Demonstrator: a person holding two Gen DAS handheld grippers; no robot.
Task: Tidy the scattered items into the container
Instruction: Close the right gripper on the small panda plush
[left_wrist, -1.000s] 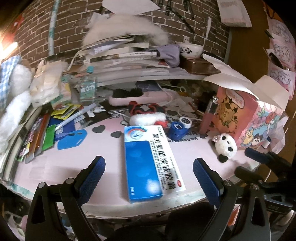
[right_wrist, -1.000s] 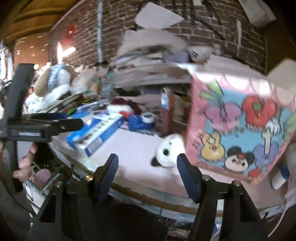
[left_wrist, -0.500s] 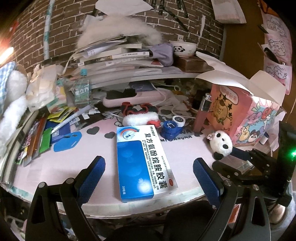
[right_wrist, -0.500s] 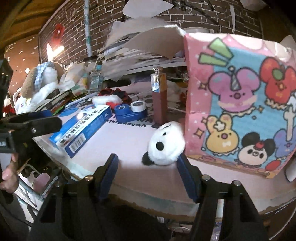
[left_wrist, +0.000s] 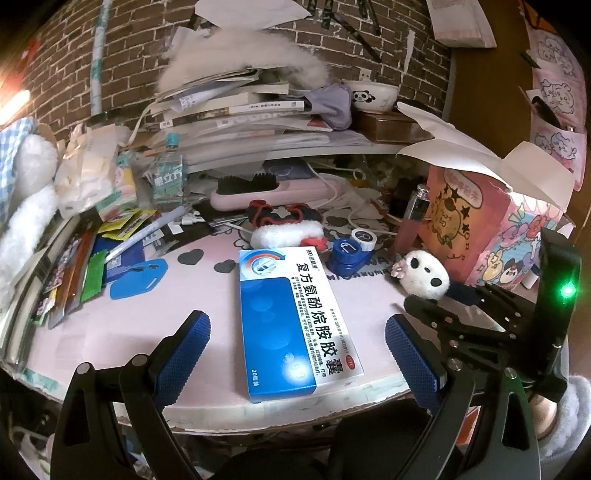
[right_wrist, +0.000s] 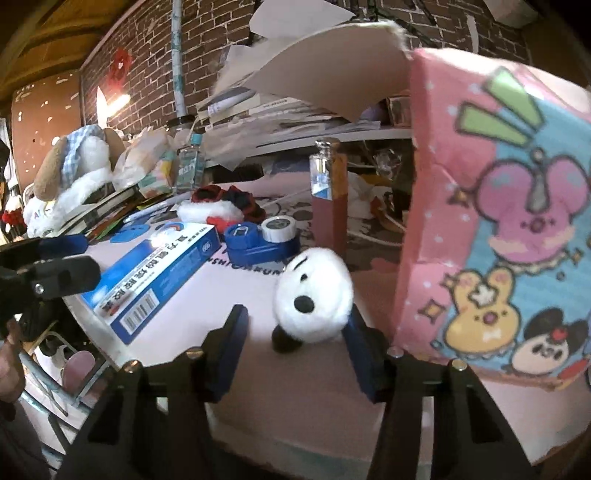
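Note:
A small white panda plush (right_wrist: 314, 295) lies on the pink table beside the pink cartoon box (right_wrist: 498, 229), whose flaps stand open. My right gripper (right_wrist: 295, 317) straddles the panda and its jaws are closing. The right pad (right_wrist: 360, 343) is against the plush, while the left pad (right_wrist: 232, 343) still shows a gap. The left wrist view shows the panda (left_wrist: 424, 273), the right gripper (left_wrist: 434, 295) and the box (left_wrist: 476, 225) at the right. My left gripper (left_wrist: 297, 350) hangs wide open over the near end of a blue and white medicine box (left_wrist: 291, 317), not touching it.
A blue lens case (left_wrist: 347, 251), a tall pink bottle (left_wrist: 413, 218), a white fuzzy item (left_wrist: 284, 234) and a dark scrunchie (left_wrist: 284, 214) lie behind the medicine box. Sachets (left_wrist: 74, 273) crowd the left. Books and a shelf (left_wrist: 258, 147) rise at the back. The table edge (left_wrist: 295, 410) is close.
The right gripper moved forward and down onto the panda, and its jaws narrowed around it. The left gripper stayed open over the medicine box.

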